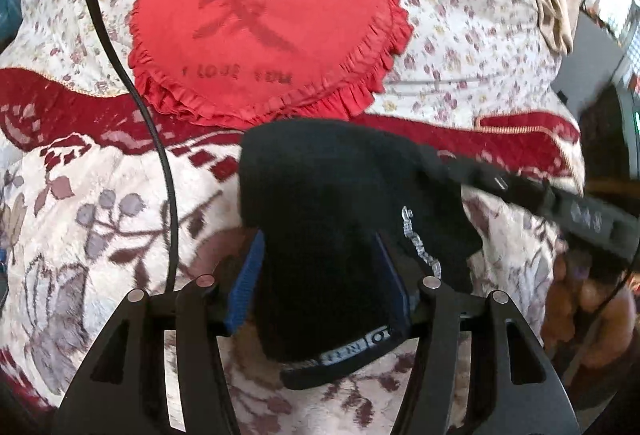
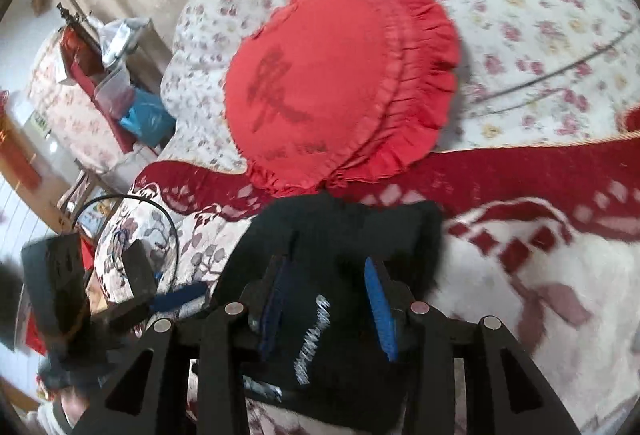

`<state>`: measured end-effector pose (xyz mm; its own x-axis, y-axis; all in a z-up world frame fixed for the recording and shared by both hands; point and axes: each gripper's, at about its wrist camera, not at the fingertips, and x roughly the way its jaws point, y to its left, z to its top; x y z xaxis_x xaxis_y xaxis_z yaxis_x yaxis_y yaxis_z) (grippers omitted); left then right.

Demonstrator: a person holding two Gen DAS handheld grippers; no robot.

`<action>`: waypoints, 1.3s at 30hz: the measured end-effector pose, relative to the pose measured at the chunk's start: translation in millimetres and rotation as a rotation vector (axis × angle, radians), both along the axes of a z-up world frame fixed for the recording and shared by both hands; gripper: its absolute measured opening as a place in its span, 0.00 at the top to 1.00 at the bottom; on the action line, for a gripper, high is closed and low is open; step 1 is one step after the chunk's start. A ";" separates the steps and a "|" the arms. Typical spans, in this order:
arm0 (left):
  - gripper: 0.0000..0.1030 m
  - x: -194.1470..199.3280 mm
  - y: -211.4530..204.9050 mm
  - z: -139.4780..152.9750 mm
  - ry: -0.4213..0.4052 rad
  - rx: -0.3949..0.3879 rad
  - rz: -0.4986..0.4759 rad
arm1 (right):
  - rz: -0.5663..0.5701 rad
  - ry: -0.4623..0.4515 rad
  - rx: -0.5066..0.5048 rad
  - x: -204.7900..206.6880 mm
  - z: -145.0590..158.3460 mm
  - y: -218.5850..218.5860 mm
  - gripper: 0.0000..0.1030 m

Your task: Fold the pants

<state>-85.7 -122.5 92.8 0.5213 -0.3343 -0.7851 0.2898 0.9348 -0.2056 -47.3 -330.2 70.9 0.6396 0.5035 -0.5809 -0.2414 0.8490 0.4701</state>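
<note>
We see black pants (image 1: 332, 203) bunched between our left gripper (image 1: 320, 275) blue pads (image 1: 250, 275), fabric filling the gap. Red heart cushion (image 1: 264, 23) ahead, cable (image 1: 160, 155) to left.

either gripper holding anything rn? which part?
Black pants sit bunched between both the left gripper and right gripper. Firm pinch can't be told; held part unclear.

wrist cams: close, angled down | shared: red cushion (image 1: 264, 31) (image 2: 332, 83)
</note>
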 end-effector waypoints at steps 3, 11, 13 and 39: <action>0.46 -1.2 -10.8 -10.1 -0.022 0.067 0.002 | -0.001 0.036 -0.015 21.5 -11.2 9.0 0.63; 0.44 7.4 -14.2 -24.6 -0.018 0.077 0.006 | -0.030 0.106 -0.063 51.7 -39.3 5.3 0.63; 0.43 7.9 -14.8 -26.2 -0.019 0.071 0.008 | -0.027 0.098 -0.074 51.7 -42.2 6.4 0.62; 0.42 -14.5 -0.7 -18.1 -0.074 0.048 0.099 | -0.069 0.045 -0.230 -44.7 -19.1 6.1 0.58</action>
